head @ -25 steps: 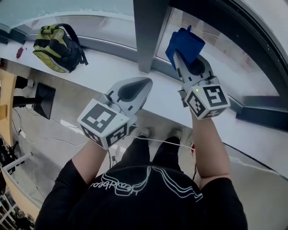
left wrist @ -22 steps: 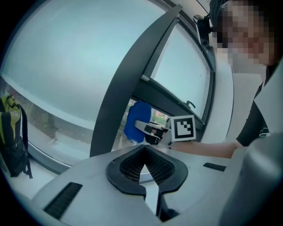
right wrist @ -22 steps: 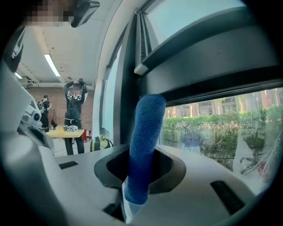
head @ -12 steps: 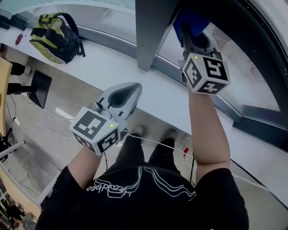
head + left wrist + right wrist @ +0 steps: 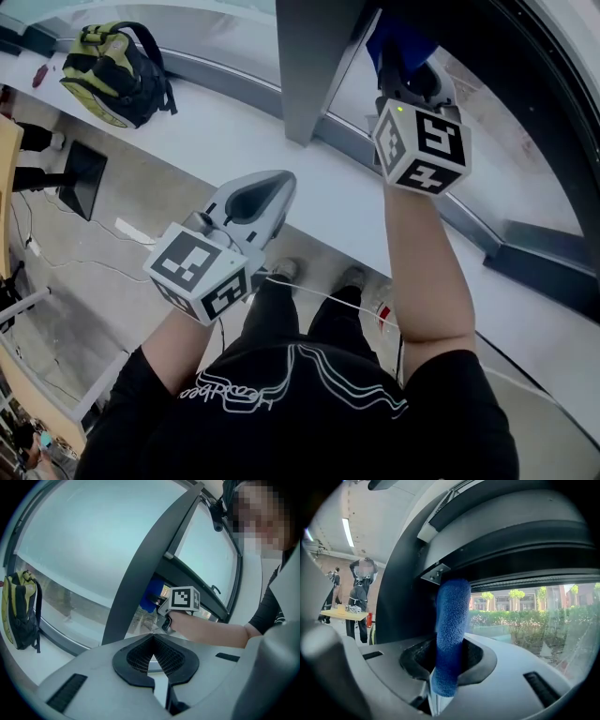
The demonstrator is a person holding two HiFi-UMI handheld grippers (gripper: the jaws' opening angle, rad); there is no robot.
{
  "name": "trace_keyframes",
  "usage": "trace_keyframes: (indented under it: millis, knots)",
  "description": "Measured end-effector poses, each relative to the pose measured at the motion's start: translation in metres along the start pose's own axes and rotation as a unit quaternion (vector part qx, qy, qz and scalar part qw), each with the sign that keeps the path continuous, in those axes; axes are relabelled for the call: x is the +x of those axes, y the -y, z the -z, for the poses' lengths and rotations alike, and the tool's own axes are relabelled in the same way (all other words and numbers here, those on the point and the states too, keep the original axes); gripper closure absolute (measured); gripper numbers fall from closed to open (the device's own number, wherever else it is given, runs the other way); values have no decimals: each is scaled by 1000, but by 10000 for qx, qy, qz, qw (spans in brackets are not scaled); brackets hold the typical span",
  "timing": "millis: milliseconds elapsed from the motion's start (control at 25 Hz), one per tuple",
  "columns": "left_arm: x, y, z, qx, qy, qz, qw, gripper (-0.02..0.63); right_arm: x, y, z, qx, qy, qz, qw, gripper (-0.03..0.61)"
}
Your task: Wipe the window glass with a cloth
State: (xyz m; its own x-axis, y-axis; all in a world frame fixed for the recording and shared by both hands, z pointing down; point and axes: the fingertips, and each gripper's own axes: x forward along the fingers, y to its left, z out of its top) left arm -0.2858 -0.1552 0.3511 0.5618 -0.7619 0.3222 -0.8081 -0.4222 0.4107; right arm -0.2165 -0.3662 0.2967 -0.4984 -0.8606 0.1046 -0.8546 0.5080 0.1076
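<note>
My right gripper (image 5: 401,58) is raised against the window glass (image 5: 525,159), shut on a folded blue cloth (image 5: 395,36). In the right gripper view the blue cloth (image 5: 451,630) stands up between the jaws, its top against the dark upper frame (image 5: 501,541) with the window glass (image 5: 534,616) to its right. In the left gripper view the right gripper's marker cube (image 5: 183,599) and the blue cloth (image 5: 151,595) show beside the grey window post (image 5: 145,569). My left gripper (image 5: 265,208) hangs lower, over the white sill (image 5: 216,141), jaws shut with nothing between them.
A yellow-green and black backpack (image 5: 112,75) lies on the sill at the far left. The grey window post (image 5: 314,66) stands between the two panes. A dark monitor (image 5: 82,178) and cables lie on the floor below. People stand reflected at the left (image 5: 360,597).
My right gripper has risen with the cloth toward the top of the pane, close to the post. My left gripper has drifted a little lower and to the left.
</note>
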Motion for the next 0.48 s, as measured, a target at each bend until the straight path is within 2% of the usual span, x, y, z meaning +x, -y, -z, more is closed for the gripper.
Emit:
trace_keyframes:
  millis: [480]
  knots:
    - [14,25,9,31,-93,134,9999,607,-25,36,7,80,-3,526,9986,499]
